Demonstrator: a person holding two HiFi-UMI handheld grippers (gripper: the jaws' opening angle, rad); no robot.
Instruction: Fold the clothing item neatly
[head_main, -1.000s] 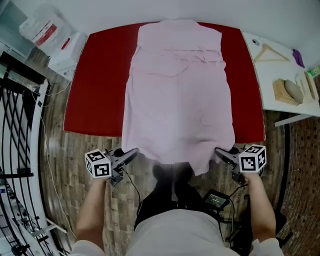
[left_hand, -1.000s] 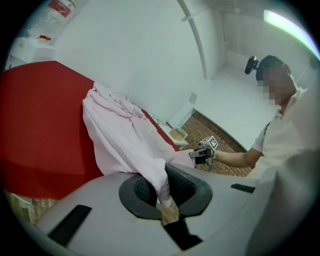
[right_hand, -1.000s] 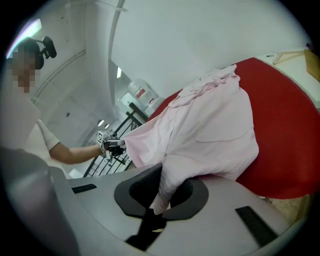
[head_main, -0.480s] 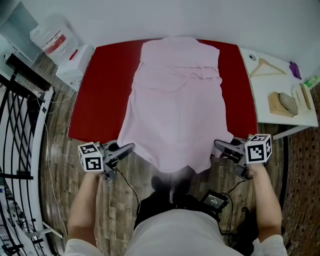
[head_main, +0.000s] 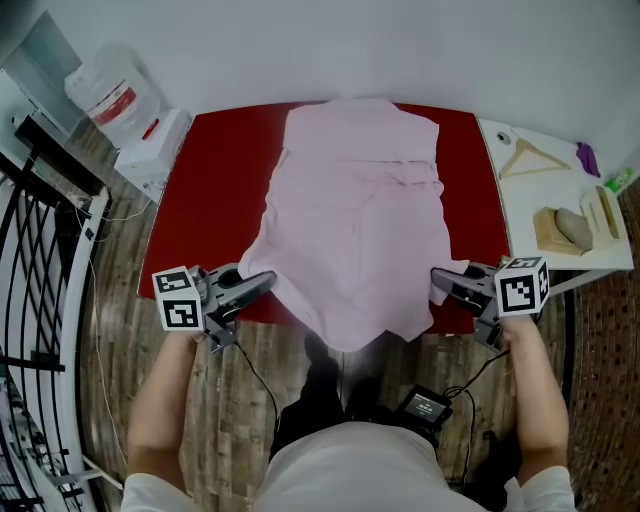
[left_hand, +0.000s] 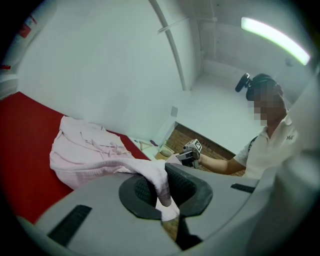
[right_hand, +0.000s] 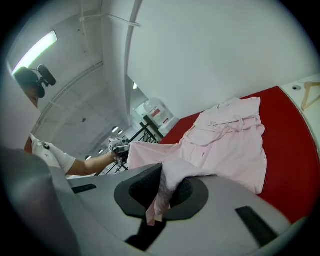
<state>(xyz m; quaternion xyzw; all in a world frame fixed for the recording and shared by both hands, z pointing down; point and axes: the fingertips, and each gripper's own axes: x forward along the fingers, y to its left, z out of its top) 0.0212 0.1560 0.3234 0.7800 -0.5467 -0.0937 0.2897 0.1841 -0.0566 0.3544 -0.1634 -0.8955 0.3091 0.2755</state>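
A pale pink garment (head_main: 352, 220) lies lengthwise on the red table (head_main: 205, 200), its tie belt across the far half. Its near hem is lifted off the table's front edge and sags between my two grippers. My left gripper (head_main: 268, 281) is shut on the hem's left corner, and the pink cloth (left_hand: 161, 186) shows pinched between its pads. My right gripper (head_main: 438, 279) is shut on the right corner, with a fold of the cloth (right_hand: 161, 196) hanging through its jaws. In the right gripper view the garment (right_hand: 227, 140) spreads over the red table (right_hand: 287, 150).
A white side table (head_main: 560, 215) at the right holds a wooden hanger (head_main: 530, 155) and small items. White bags (head_main: 115, 100) sit at the far left beside a black metal rack (head_main: 40, 260). A black device (head_main: 425, 405) lies on the wooden floor by my legs.
Both grippers have risen with the hem corners from below the table's front edge to about its level. The hem now hangs lifted between them.
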